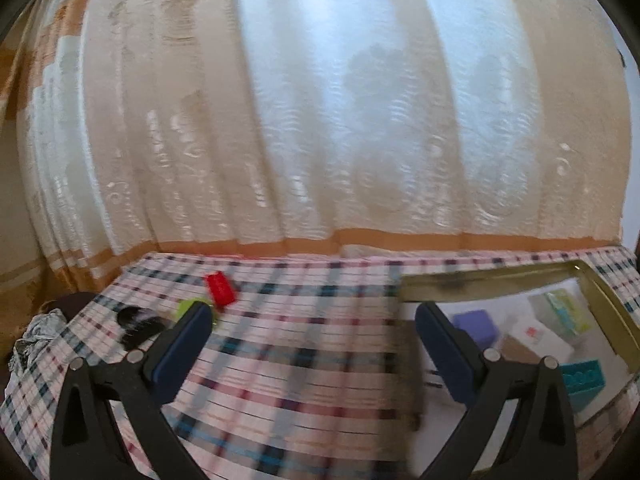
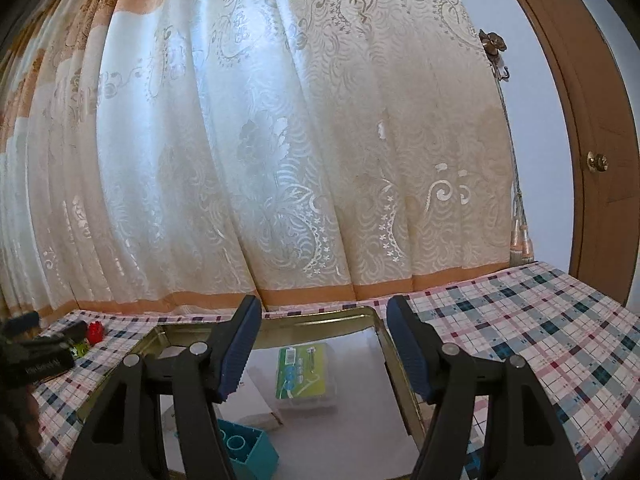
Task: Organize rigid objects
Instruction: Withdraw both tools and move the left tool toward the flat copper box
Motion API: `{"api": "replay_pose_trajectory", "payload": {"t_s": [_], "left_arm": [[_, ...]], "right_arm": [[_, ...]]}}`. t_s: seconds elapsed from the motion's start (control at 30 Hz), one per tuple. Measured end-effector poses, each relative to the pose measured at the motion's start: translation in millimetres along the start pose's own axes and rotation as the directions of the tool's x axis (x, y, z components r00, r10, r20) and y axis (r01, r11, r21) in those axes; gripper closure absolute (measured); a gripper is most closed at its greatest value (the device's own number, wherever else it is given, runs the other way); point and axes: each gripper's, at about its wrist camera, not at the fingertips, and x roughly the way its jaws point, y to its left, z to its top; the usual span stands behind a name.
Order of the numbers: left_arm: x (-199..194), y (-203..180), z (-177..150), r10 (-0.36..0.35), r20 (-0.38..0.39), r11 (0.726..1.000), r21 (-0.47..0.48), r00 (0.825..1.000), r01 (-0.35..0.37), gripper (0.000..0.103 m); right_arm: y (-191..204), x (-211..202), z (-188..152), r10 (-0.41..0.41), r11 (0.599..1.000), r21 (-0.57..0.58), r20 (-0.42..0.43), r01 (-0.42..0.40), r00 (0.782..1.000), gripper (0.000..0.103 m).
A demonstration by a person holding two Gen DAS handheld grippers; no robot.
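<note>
My left gripper (image 1: pixel 312 312) hangs wide open over the checked tablecloth (image 1: pixel 304 360), holding nothing. A red brick (image 1: pixel 219 288) lies just beyond its left fingertip, beside a green piece (image 1: pixel 186 307) and a black object (image 1: pixel 136 326). To its right, a gold-rimmed tin tray (image 1: pixel 480 276) holds a purple block (image 1: pixel 476 324), a white box (image 1: pixel 538 336), a green-labelled clear box (image 1: pixel 562 308) and a teal brick (image 1: pixel 584 378). My right gripper (image 2: pixel 323 308) is open and empty above the tray (image 2: pixel 320 316), over the green-labelled box (image 2: pixel 306 372) and the teal brick (image 2: pixel 246 452). The red brick (image 2: pixel 95 332) shows far left.
A patterned cream curtain (image 2: pixel 280 160) hangs right behind the table's far edge. A brown door (image 2: pixel 592 160) stands at the right. Crumpled cloth (image 1: pixel 36 336) lies off the table's left corner. Bare checked cloth (image 2: pixel 540 340) stretches right of the tray.
</note>
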Motion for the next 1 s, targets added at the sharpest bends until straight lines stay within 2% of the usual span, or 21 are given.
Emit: {"api": "replay_pose_trajectory", "payload": {"t_s": [0.23, 0.4, 0.53, 0.63, 0.77, 1.0], "left_arm": [[16, 41, 1, 0.058, 0.037, 0.998, 0.027, 0.998, -0.059, 0.0], [31, 67, -9, 0.085, 0.019, 0.996, -0.007, 0.996, -0.084, 0.0], [40, 81, -18, 0.086, -0.016, 0.995, -0.039, 0.996, -0.087, 0.0], [41, 85, -19, 0.09, -0.01, 0.995, -0.031, 0.996, -0.09, 0.0], [39, 90, -19, 0.084, 0.001, 0.996, -0.024, 0.996, -0.084, 0.0], [47, 114, -18, 0.073, -0.033, 0.996, -0.049, 0.997, -0.075, 0.0]], "right_arm": [[3, -7, -3, -0.052, 0.997, 0.058, -0.007, 0.053, 0.999, 0.035], [25, -10, -5, -0.07, 0.998, 0.005, 0.013, 0.069, 0.997, 0.035], [50, -5, -6, -0.039, 0.998, -0.042, 0.001, 0.039, 0.999, 0.035], [71, 0, -8, -0.011, 0.999, -0.046, -0.012, 0.011, 1.0, 0.035], [107, 10, -12, 0.063, 0.997, -0.041, -0.049, -0.065, 0.997, 0.035], [175, 18, -22, 0.177, 0.98, -0.077, -0.071, -0.182, 0.982, 0.035]]}}
